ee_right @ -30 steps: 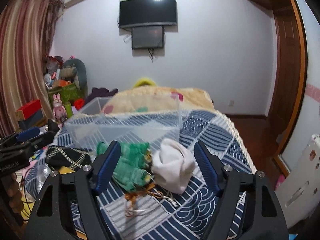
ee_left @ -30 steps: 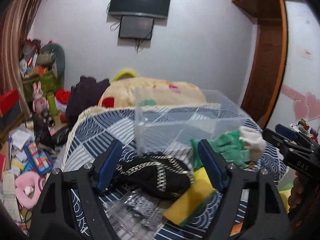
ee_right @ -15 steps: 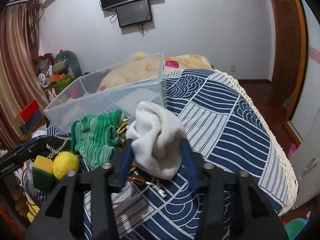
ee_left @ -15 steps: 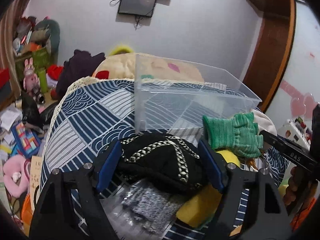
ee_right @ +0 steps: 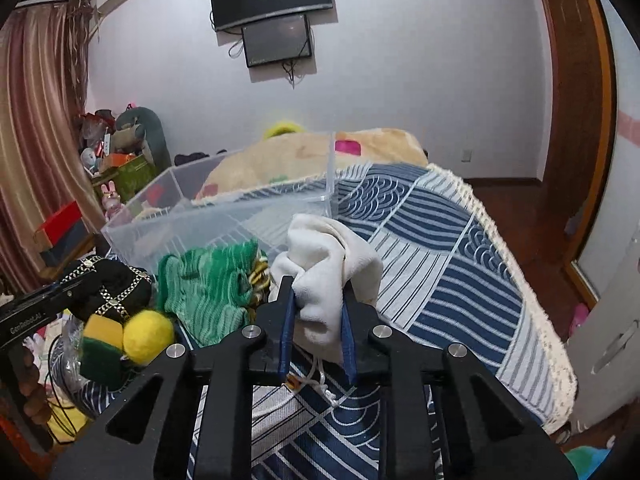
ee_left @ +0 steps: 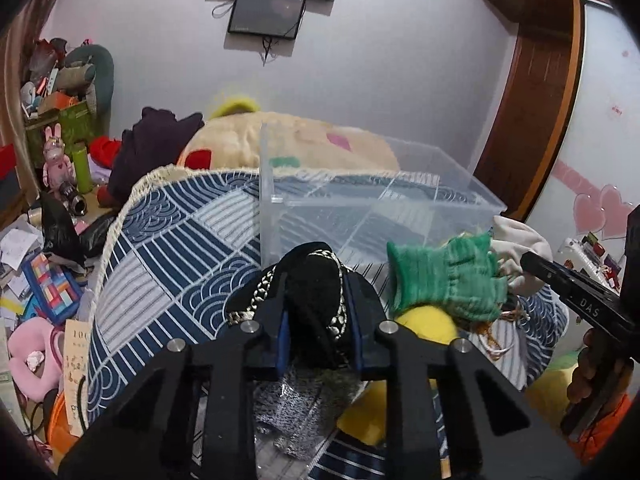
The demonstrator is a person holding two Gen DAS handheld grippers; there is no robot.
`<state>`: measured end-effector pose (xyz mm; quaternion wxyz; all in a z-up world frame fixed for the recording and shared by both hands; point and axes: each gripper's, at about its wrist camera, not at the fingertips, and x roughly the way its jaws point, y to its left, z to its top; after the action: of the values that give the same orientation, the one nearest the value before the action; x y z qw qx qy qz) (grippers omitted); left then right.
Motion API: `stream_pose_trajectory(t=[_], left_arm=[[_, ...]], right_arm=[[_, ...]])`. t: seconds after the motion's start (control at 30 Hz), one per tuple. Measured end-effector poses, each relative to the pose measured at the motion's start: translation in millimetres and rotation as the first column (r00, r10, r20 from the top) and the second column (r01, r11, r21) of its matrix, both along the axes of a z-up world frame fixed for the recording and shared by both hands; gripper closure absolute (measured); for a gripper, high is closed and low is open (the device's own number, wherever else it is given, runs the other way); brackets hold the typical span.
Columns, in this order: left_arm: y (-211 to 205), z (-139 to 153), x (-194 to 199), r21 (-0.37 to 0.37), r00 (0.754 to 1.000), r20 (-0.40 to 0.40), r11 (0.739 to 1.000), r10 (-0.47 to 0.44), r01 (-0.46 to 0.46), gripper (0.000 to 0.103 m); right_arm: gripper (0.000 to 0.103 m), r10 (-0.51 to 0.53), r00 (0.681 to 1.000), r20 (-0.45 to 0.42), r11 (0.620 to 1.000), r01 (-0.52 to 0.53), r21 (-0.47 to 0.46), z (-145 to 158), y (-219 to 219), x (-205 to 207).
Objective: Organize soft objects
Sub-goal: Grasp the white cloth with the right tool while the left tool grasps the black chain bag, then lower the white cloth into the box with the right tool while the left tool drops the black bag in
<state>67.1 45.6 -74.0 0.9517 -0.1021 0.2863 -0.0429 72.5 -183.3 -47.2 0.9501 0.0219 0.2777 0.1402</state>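
Note:
My left gripper (ee_left: 318, 312) is shut on a black cloth with a silver chain pattern (ee_left: 316, 292), which rises between the jaws. My right gripper (ee_right: 316, 312) is shut on a white cloth pouch (ee_right: 328, 268) with a drawstring. A green knitted glove (ee_left: 448, 276) lies between them, also in the right wrist view (ee_right: 208, 280). A yellow ball (ee_right: 146, 334) and a yellow-green sponge (ee_right: 100, 350) lie beside it. A clear divided plastic box (ee_left: 380, 208) stands just behind on the blue patterned bedspread (ee_right: 440, 240).
A crinkled clear plastic bag (ee_left: 304, 408) lies under my left gripper. A beige pillow (ee_left: 280, 144) and a dark garment (ee_left: 156, 148) sit behind the box. The floor at left is cluttered with toys and boxes (ee_left: 44, 288). A wooden door frame (ee_left: 524, 92) stands right.
Both grippers have shut: the left on the black chain cloth, the right on the white pouch. Both items now bunch up between the jaws.

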Motion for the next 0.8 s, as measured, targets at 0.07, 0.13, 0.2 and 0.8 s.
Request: stream_pose_trajectory(t=[0.07,0.13,0.2,0.8], left_arm=[[0,8,-5,0.001,1.0,0.028,1.0,-0.001,0.001,0.083],[-1,17,-10,0.003,0.998,0.06,1.0,0.0,0.0,0.083],[-1,27,-14,-0.002,0.996,0.084,1.0,0.002,-0.002,0.083],[9,78,18,-0.036,0.975,0.223,0.999,-0.015,0.023,0.083]], right_arm=[[0.085,-0.002,1.0,0.024,1.0,0.002,-0.005,6,0,-3],[0.085,-0.002,0.999,0.045,1.0,0.003,-0.007,13,-1,-4],[0.085,-0.002,0.998,0.063,1.0,0.003,-0.008,18,-1,-6],[0.085,0.017,0.972,0.233,1.0,-0.017,-0.003,71,18,4]])
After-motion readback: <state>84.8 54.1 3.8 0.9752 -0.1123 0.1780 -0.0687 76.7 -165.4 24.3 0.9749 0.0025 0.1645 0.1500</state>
